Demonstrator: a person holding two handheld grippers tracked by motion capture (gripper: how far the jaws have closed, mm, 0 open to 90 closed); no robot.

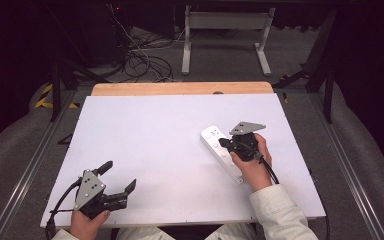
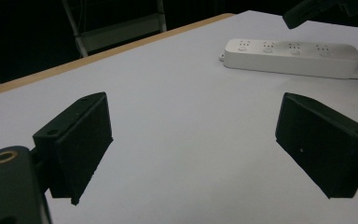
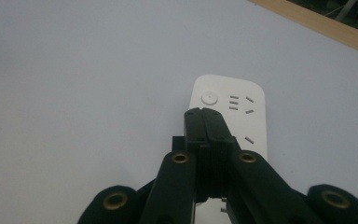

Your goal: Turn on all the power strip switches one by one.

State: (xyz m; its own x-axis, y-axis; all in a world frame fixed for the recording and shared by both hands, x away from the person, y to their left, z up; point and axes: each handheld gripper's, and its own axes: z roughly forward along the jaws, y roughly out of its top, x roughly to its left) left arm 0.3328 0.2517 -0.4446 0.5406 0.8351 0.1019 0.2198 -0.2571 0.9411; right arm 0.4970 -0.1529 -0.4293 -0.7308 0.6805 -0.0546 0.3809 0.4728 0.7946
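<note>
white power strip (image 1: 221, 151) lies flat on the right half of the table (image 1: 155, 150), long axis running diagonally, near end toward the person. long rounded-corner bar of smooth matte plastic; a round button (image 3: 209, 97) at the far end, then rows of slot sockets along the top. small mounting tabs at its ends, seen in the left gripper view (image 2: 292, 57).

right hand-held gripper (image 1: 225, 142) sits over the strip, jaws pressed together with nothing between them, tips pointing toward the button end. in the right gripper view (image 3: 205, 122) the closed tips sit just short of the button; whether they touch the strip's top i cannot tell.

step in hand, by my reading: lining up closed tips to press the switch. next move calls for a short advance to the button and a straight push down, centred, so the tips don't slide off the smooth plastic or shove the strip along the table.

left hand-held gripper (image 1: 119, 179) rests near the table's front left corner, well apart from the strip, jaws spread wide and empty; flat black pads (image 2: 84, 144), blocky.

table top: plain pale sheet, wooden strip (image 1: 180, 88) along the far edge.
</note>
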